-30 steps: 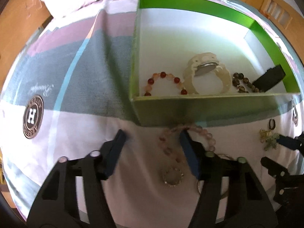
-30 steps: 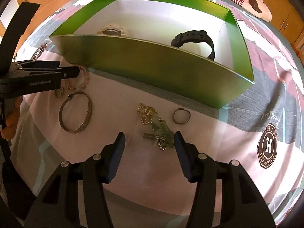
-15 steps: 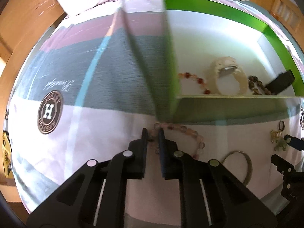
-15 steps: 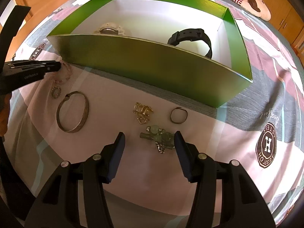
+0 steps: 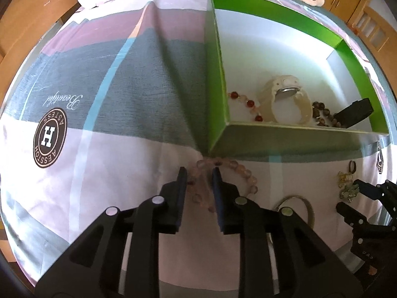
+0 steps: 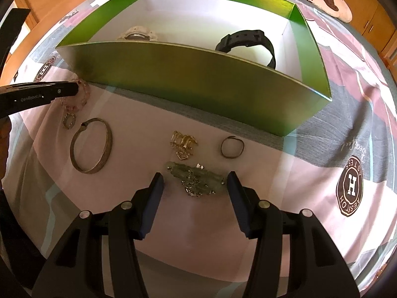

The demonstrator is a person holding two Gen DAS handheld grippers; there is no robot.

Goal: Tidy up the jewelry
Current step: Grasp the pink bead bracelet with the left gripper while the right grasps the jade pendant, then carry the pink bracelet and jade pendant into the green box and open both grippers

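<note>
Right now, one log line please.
left gripper: closing around pink bead bracelet | right gripper: open over green pendant | green box: holds watches

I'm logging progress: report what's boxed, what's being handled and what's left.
Boxed: white watch, black watch, red-bead bracelet and dark-bead bracelet lie in the green box. In hand: left gripper straddles the pink bead bracelet; right gripper brackets the green pendant. Left: bangle, gold chain, thin ring, small ring.

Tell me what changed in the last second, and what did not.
The left gripper narrowed its jaws around the pink beaded bracelet beside the green box, not yet clamping it. The right gripper stayed open over the green stone ornament. Other jewelry stayed put.
</note>
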